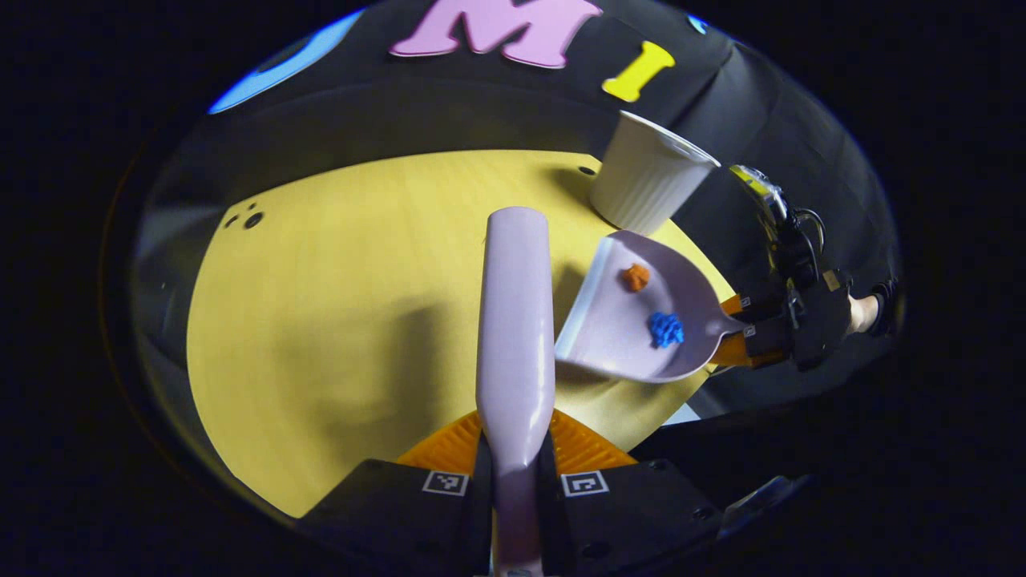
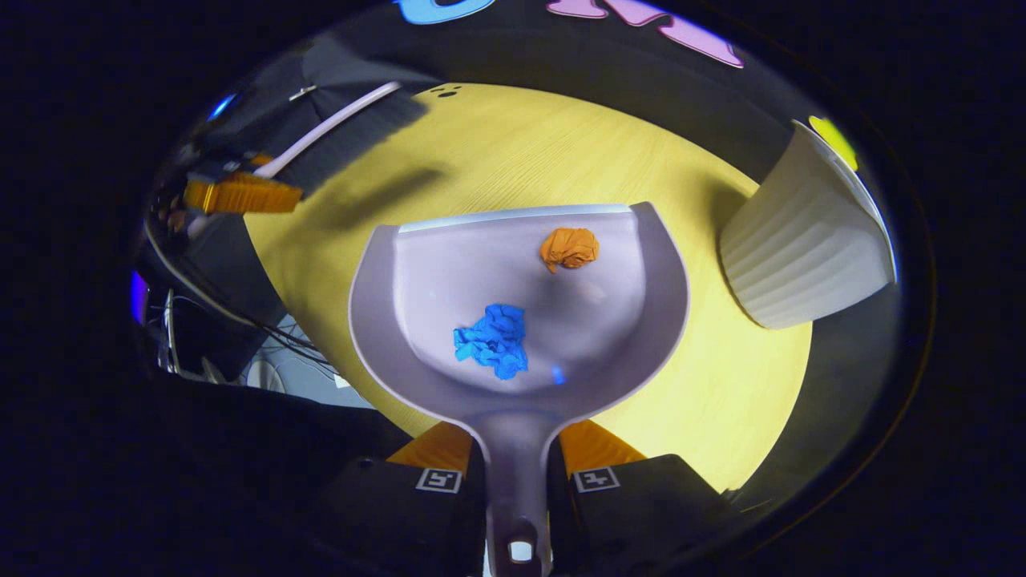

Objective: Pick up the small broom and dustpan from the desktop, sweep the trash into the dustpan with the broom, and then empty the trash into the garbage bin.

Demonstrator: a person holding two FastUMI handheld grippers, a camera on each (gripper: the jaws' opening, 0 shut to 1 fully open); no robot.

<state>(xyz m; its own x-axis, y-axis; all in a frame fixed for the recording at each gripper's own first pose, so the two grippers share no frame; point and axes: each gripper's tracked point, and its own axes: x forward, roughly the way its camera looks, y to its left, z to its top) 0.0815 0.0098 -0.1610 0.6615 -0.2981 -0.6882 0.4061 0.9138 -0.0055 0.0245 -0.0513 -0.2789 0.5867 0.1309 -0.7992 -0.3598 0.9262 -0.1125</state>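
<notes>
the left gripper (image 1: 515, 449) has both fingers squeezed on the handle of the small broom (image 1: 515, 320). in the left gripper view the broom's pale back sticks straight out over the yellow desktop (image 1: 337, 320), just beside the dustpan (image 1: 633, 320).

the right gripper (image 2: 517, 461) has both fingers pinched on the dustpan's thin handle. in the right gripper view the dustpan is held up above the desktop, with its open mouth pointing away from the gripper. two bits of trash sit inside it - a blue crumpled ball (image 2: 493, 340) close to the handle end, and an orange crumpled ball (image 2: 569, 247) close to the dustpan's front lip.

the white ribbed garbage bin (image 2: 801, 256) stands on the desktop just beside the dustpan, past its front corner - the two are not touching. in the left gripper view the bin (image 1: 649, 180) is behind the dustpan, near the edge of the desktop.
</notes>
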